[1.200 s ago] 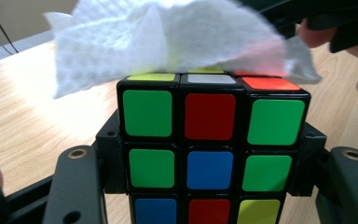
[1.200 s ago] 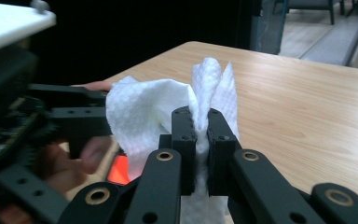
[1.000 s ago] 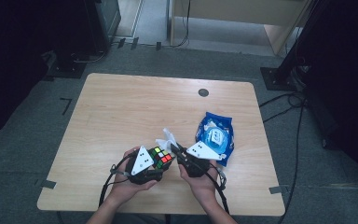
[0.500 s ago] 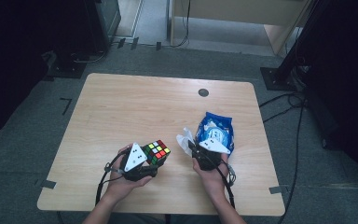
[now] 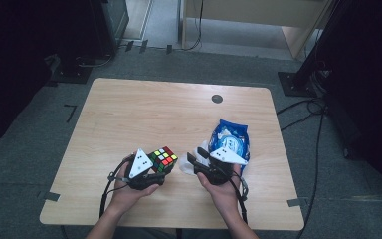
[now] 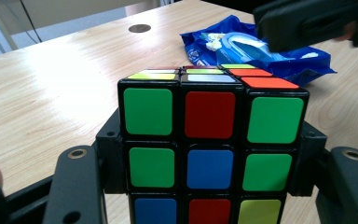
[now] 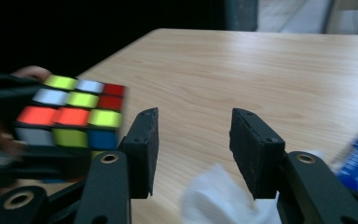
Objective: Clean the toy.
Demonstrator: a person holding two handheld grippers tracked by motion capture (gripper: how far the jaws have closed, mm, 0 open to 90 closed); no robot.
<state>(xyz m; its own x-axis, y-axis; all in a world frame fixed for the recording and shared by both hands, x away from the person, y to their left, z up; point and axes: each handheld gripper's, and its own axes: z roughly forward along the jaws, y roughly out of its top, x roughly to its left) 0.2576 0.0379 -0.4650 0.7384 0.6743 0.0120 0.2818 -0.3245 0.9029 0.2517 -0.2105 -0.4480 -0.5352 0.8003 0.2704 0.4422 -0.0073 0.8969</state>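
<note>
One cube [image 6: 209, 144] is pinched by the left gripper [image 5: 155, 174]; one wipe [image 7: 216, 196], seen below the right gripper's [image 7: 193, 147] just-spread jaws, is touched by neither.

Scrambled cube [image 6: 209, 140] upright, clamped between the left gripper's [image 5: 165, 172] fingers.

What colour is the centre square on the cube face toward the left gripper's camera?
Blue, on the cube, clearest in the left gripper view.
</note>
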